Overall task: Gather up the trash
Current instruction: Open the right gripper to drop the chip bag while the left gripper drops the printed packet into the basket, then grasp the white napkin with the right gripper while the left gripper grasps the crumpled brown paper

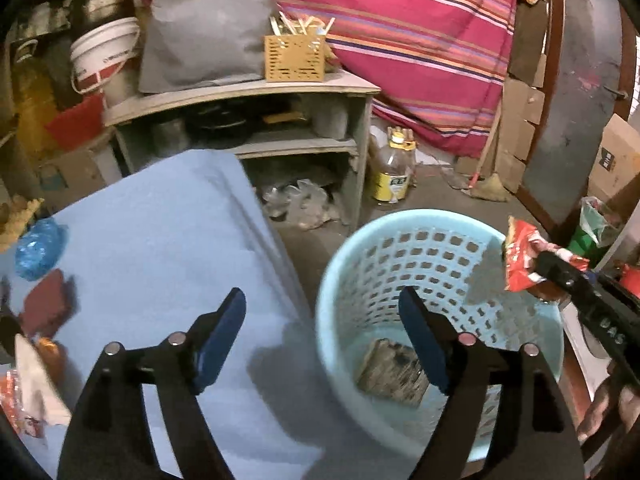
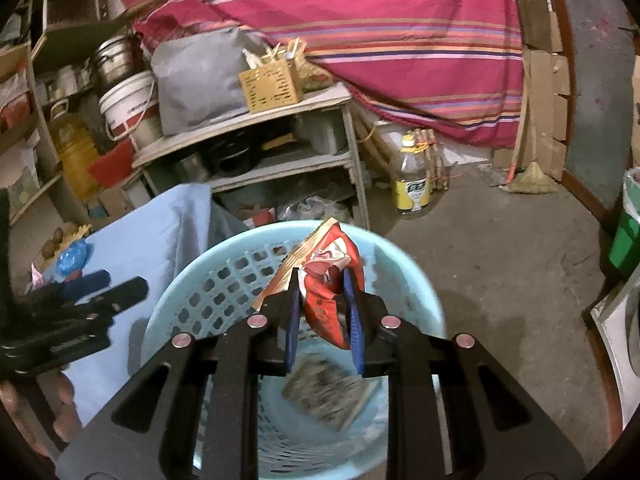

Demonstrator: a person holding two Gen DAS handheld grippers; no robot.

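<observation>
A light blue plastic basket [image 1: 400, 220] [image 2: 420, 280] stands on the floor beside a table under a blue cloth [image 1: 160, 220] [image 2: 152, 240]. A dark flat wrapper [image 1: 394, 372] [image 2: 328, 392] lies on the basket's bottom. My left gripper [image 1: 322, 300] [image 2: 116, 286] is open and empty, straddling the table edge and the basket rim. My right gripper [image 2: 320, 280] [image 1: 560, 268] is shut on a crumpled red snack wrapper [image 2: 324, 304] [image 1: 520, 256] above the basket's mouth. On the cloth lie a crumpled blue plastic piece [image 1: 40, 248] [image 2: 72, 258], a dark red packet [image 1: 46, 304] and orange and white scraps [image 1: 32, 380].
Behind the table is a grey shelf unit [image 1: 248, 92] [image 2: 248, 120] with a yellow slotted box [image 1: 294, 58] and a grey bag. An oil bottle [image 1: 394, 172] [image 2: 414, 180] and a broom [image 2: 528, 180] are on the concrete floor. A green bin [image 2: 628, 232] stands right.
</observation>
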